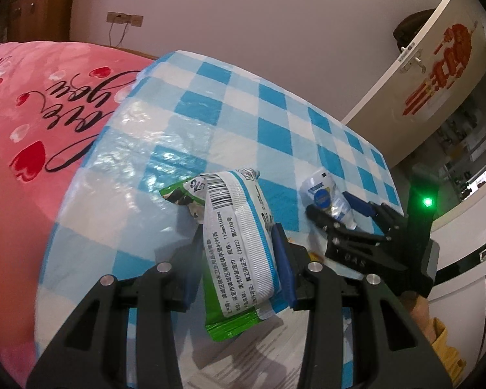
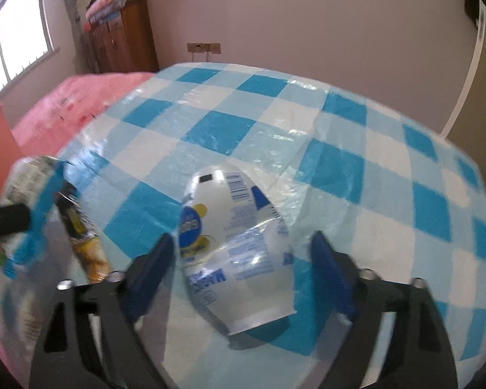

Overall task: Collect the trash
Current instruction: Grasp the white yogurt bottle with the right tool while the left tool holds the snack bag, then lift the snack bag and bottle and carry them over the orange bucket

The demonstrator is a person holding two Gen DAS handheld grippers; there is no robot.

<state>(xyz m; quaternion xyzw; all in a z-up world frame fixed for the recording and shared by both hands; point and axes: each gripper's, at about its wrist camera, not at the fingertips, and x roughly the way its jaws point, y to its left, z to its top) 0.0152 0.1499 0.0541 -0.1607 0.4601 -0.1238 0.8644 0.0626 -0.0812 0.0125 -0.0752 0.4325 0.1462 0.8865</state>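
The left gripper (image 1: 239, 240) has its jaws clamped on a wet-wipes packet (image 1: 239, 227), white with a blue band, a barcode and green ends, pinching the slack film across its narrow width so that the pack stands up between the pads clear of the blue-and-white checked cloth (image 1: 230, 103) covering the worktop; held that way it can probably be carried off as one piece of trash. The right gripper (image 2: 243, 259) has its jaws standing fairly wide around a crumpled white plastic bottle (image 2: 236, 243) with blue print and a round blue-and-yellow logo, which lies on the checked cloth between the two blue pads. The left pad looks close to the bottle's side, the right pad stands apart from it with cloth showing in the gap, so I judge the grip not yet made. The straddling placement suits a squeeze across the bottle's body. A yellowish wrapper (image 2: 87, 249) lies on the cloth just left of the right gripper, blurred, and looks like trash left to collect. Both grippers point downward at a slant toward the worktop, side by side, the right one seen from the left wrist view just beyond the held packet. A pink blanket (image 1: 32, 129) with hearts lies beside the worktop.
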